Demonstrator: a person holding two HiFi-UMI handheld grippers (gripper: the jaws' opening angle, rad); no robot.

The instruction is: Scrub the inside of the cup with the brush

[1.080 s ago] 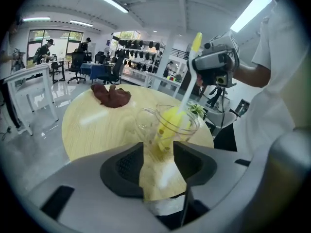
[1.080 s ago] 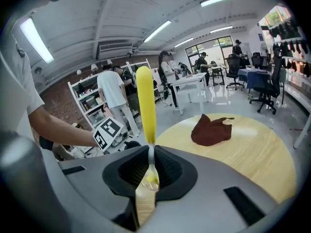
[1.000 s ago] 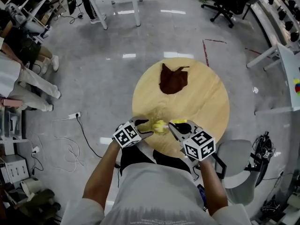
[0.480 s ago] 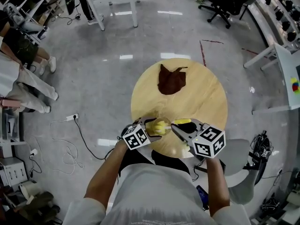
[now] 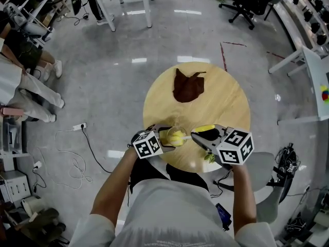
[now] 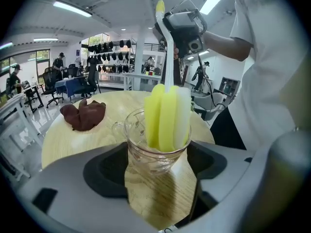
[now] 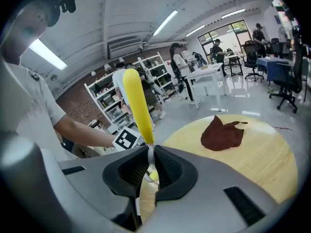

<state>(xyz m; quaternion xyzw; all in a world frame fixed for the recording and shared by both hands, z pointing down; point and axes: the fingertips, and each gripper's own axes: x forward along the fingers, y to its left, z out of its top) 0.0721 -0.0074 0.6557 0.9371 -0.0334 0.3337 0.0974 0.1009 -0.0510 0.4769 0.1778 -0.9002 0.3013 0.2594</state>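
Locate the round wooden table [image 5: 226,102], set on a glossy grey floor [image 5: 128,86]. Note the crumpled brown cloth [image 5: 188,86] lying on the far half, well apart from everything else.

Find the left hand-held gripper [image 5: 165,137] at the near edge of the table, angled down and toward the right of the head view. Read its jaws as set wide, having just been opening, with the cup [image 6: 156,152] standing between them, just beside either pad. Treat contact with the glass as not confirmed.

Find the right hand-held gripper [image 7: 149,163] opposite, angled down and toward the left of the head view. Read its jaws as drawn narrow and clamped on the thin white stem of the brush [image 6: 166,114], just below the yellow handle [image 7: 137,106].

Identify the cup as clear patterned glass, upright on the table close to the near edge, between the two grippers, with its ear [image 6: 118,128] turned left in the left gripper view.

Check the head of the brush: yellow and white sponge strips, upright inside the cup, lower part within the glass, upper part above the rim.
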